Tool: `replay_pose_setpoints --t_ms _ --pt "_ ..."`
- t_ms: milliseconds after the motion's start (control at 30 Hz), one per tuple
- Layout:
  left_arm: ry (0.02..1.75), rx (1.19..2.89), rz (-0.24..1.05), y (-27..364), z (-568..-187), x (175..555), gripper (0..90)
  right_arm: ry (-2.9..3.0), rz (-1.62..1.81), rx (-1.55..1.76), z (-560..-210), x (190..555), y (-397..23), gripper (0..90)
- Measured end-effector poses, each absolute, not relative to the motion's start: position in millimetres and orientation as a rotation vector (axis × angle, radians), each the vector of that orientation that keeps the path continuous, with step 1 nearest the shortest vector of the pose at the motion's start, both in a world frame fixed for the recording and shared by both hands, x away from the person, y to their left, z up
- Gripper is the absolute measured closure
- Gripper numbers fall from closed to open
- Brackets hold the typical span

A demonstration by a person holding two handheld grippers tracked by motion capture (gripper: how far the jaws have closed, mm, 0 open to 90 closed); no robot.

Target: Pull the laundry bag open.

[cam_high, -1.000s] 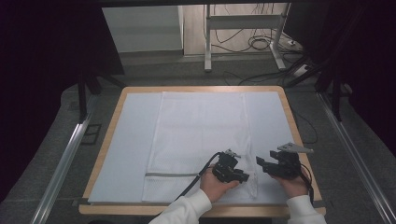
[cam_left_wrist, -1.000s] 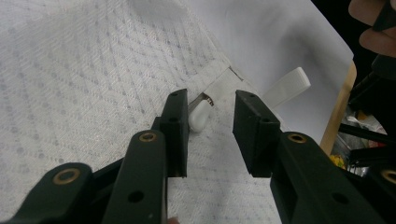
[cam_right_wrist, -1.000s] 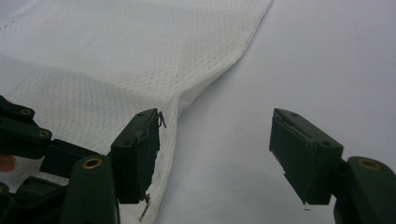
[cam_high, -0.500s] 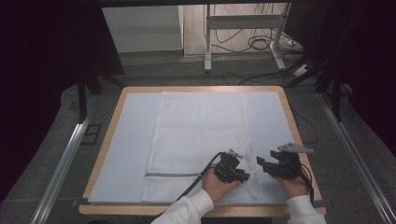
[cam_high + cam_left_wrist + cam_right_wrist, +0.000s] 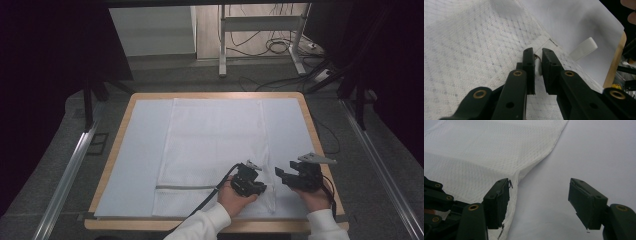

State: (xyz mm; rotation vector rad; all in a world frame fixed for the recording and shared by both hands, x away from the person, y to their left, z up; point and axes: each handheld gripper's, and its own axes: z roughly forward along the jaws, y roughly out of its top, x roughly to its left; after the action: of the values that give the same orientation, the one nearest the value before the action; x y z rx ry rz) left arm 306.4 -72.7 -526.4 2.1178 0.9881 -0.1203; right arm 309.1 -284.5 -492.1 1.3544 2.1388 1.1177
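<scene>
Pinching at the near right part of the cloth [image 5: 215,150], the left gripper [image 5: 248,181] sits low on the table [image 5: 120,125], close to the front edge. In the left gripper view its jaws stand nearly together, and they have just been closing; a small white piece [image 5: 538,67], apparently a zipper pull, sits in the narrow gap between them, right at the cloth's hem. Whether the pads actually press on it cannot be told from this angle. A white loop tag [image 5: 584,48] sticks out from the cloth's edge just beyond the jaws.

The right gripper [image 5: 295,176] is just beside the left one, off the cloth's right edge, over the bare white mat [image 5: 290,125]. In the right gripper view its jaws stand wide apart with nothing between them; the left-hand jaw in that view lies at the cloth's edge [image 5: 519,173], the other over the mat.

The cloth lies flat down the middle of the mat, long side running away from the person, with a grey stripe [image 5: 185,187] across its near end.
</scene>
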Motion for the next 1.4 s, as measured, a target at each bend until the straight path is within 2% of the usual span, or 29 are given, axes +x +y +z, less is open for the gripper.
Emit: replay_pose_setpoints --t_ms 533,1400 --pt "0.960 2.088 -0.162 -65.5 -524.1 306.4 86.4 2.135 1.117 1.358 -491.9 309.0 -286.0 32.5" --pt "0.906 2.024 -0.186 -36.7 -505.5 304.4 86.8 2.139 1.185 1.456 -480.2 308.7 -291.0 30.7"
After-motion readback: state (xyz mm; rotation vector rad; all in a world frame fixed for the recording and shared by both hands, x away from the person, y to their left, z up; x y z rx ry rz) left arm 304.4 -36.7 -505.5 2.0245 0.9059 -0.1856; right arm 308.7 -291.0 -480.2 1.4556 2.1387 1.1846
